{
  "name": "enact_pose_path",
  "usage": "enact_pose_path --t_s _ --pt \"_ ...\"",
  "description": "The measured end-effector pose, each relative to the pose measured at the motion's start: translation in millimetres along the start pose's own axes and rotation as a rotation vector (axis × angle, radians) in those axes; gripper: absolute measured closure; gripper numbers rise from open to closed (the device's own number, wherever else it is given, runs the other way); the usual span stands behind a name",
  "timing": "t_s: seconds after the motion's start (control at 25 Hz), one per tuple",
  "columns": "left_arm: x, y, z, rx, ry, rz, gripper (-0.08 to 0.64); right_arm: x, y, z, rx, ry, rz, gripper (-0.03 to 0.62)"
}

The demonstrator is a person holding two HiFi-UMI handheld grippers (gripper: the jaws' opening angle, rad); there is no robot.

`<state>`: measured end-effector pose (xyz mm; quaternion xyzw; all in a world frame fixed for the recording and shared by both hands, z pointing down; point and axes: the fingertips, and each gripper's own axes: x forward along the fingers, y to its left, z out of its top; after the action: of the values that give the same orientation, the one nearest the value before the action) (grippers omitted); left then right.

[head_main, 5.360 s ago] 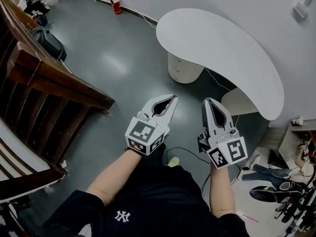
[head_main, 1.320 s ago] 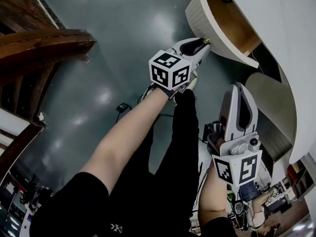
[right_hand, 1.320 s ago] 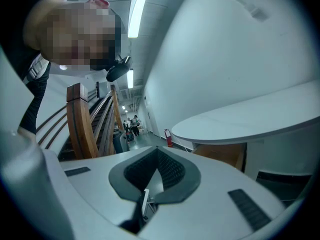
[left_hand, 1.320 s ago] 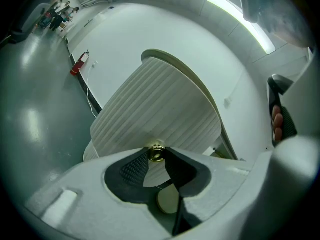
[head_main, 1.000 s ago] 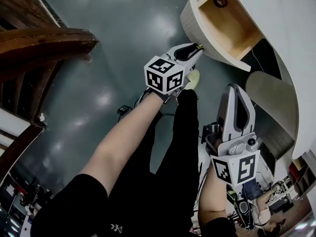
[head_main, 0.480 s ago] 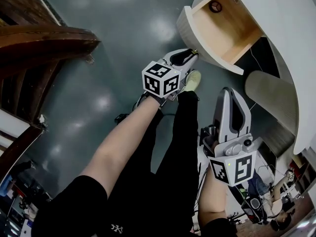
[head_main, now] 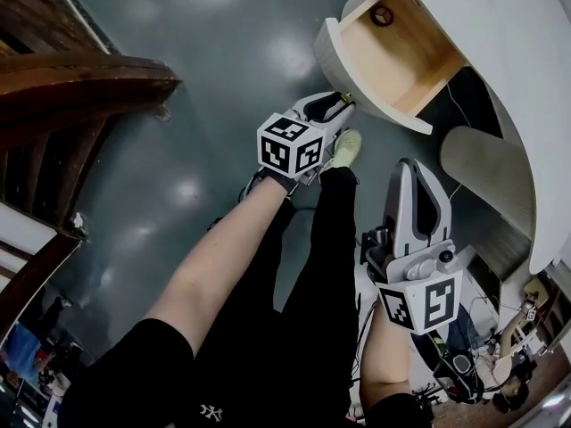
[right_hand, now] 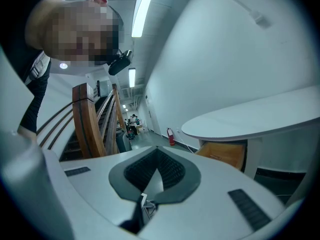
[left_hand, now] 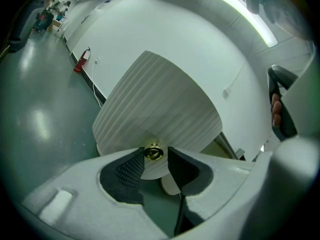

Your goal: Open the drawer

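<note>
The drawer [head_main: 332, 50] is seen pulled out from under the white desk top [head_main: 500, 52] in the upper right of the head view. Its pale wooden inside is laid open and its curved front is turned toward the lower left. A small dark round thing [head_main: 382, 14] is seen on the wooden bottom, close to the top edge of the frame.

The left gripper [head_main: 343, 103] is held just below and left of the drawer front, in the upper middle of the frame. In the left gripper view the front is shown as a ribbed white curve filling the centre, and its brass knob [left_hand: 153, 153] is found between the two dark pads [left_hand: 131, 168] at the lower middle. The jaws are opening: a gap is shown on the knob's right side, so the knob is not squeezed.

The right gripper [head_main: 411, 163] is held right of centre in the head view, pointing up the frame, apart from the drawer. Its jaw tips are brought together and nothing is caught between them.

A pale shoe [head_main: 347, 147] is seen just below the left gripper on the grey floor [head_main: 178, 176], and a wooden railing [head_main: 89, 69] is seen along the upper left edge
</note>
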<state>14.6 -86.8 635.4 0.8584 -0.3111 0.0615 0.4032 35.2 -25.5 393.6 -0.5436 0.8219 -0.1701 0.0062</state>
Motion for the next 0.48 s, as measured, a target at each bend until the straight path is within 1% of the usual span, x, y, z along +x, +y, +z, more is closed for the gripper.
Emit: enact_pose_path --t_s 0.12,0.24,0.36,0.48 --pt "-7.4 -1.2 2.4 0.0 0.021 0.019 0.425 -0.9 3.7 8.1 -0.002 -0.001 0.002 0.578" --pt "-18.1 -9.5 9.5 0.03 0.045 0.027 0.426 -2.9 8.0 19.3 -0.008 -0.005 0.006 0.578" --pt "-29.4 -23.6 23.9 0.045 0.045 0.019 0.431 -4.9 10.7 34.1 -0.018 -0.017 0.005 0.578" --pt "-47.3 -44.5 40.5 0.048 0.033 0.006 0.464 -9.5 14.5 52.0 -0.033 -0.021 0.004 0.578"
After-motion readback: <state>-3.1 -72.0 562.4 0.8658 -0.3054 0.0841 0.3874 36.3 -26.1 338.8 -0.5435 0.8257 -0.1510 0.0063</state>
